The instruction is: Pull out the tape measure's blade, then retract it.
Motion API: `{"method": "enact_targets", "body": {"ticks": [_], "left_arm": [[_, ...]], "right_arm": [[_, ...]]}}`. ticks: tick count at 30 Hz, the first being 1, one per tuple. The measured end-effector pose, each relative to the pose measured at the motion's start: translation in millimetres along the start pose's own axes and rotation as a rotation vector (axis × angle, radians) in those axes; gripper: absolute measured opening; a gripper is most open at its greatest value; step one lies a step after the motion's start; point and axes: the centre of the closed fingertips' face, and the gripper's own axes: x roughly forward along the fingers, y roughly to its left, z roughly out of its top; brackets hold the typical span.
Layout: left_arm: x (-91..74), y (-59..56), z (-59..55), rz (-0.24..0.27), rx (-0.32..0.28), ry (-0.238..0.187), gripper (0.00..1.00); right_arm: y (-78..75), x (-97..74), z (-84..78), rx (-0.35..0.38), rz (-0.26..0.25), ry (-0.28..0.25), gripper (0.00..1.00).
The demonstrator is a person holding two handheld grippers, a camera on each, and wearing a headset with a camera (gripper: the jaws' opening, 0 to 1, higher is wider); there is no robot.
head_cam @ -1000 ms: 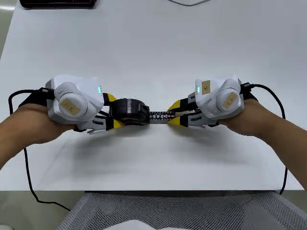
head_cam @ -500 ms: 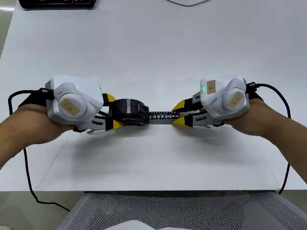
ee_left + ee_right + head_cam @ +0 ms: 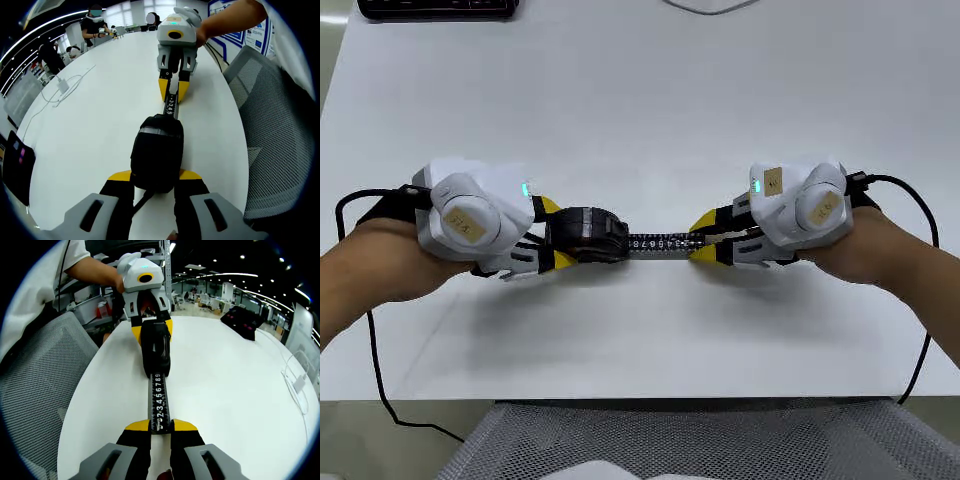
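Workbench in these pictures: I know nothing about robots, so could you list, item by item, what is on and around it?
Surface: white table, plain and smooth.
Job's things: black tape measure held between the grippers; its blade is pulled out a short way, numbers up.
Clutter: dark keyboard-like object at the far edge; white charger with its cord.
Grippers: left gripper shut on the tape measure; right gripper shut on the blade's end.
Cables: black cable from the left gripper; second black cable from the right.
Surroundings: grey mesh chair; people at far desks.
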Motion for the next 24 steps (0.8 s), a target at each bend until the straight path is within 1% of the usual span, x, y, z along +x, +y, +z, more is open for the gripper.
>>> {"method": "enact_targets", "body": {"ticks": [24], "left_arm": [[0.2,0.1,-0.3,0.001,0.001,0.003,0.25]], "right_arm": [[0.1,-14.9,-12.1,0.003,-0.007,0.024,0.10]]}}
